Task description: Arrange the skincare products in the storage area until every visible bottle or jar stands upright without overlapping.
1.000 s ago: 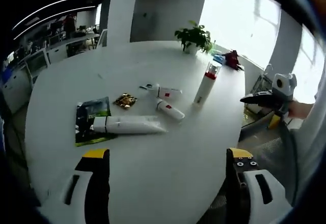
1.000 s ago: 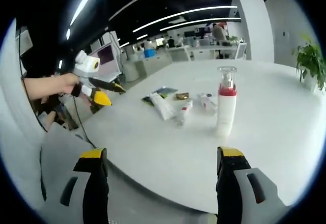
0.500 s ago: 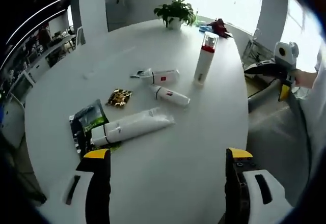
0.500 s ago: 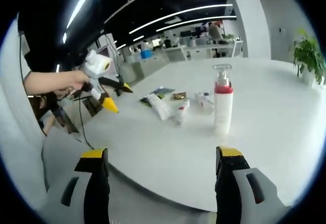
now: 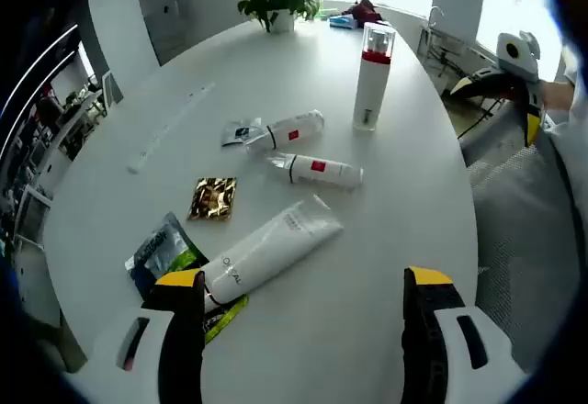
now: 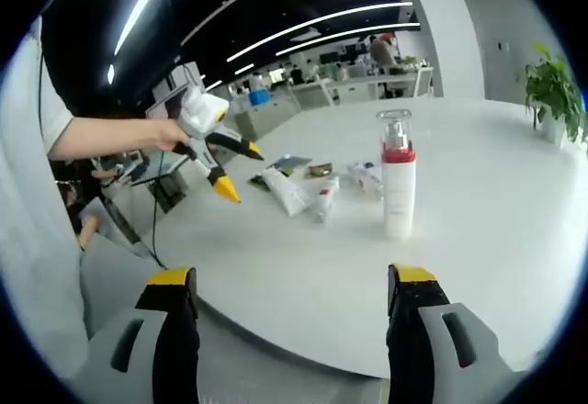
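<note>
Jaws of the left gripper (image 5: 300, 280) stand wide apart and empty, hovering above the near edge of the round white table (image 5: 165, 73), touching nothing. In the right gripper view that same gripper (image 6: 225, 167) is held out over the table's rim by a hand (image 6: 165, 134) on a bare forearm, its yellow-tipped jaws spread and angled down toward the tabletop. The right gripper (image 6: 292, 285) is likewise released, jaws well apart with nothing between them, held off the table's edge; in the left gripper view it (image 5: 514, 101) sits beyond the rim, gripped by a hand (image 5: 558, 95).

One pump bottle (image 5: 371, 78) with a red band and clear cap stands upright, apart from the rest. Three products lie flat: a large white tube (image 5: 272, 248), long axis diagonal, cap end near the left jaw and overlapping a green sachet (image 5: 170, 257); a small white tube (image 5: 317, 170) with a red label, lying roughly crosswise; and another small tube (image 5: 289, 131) just beyond it, tilted, with a small sachet (image 5: 241, 131) at its end. A gold foil packet (image 5: 213, 197) lies between the sachets. A potted plant (image 5: 277, 0) stands at the far edge.
</note>
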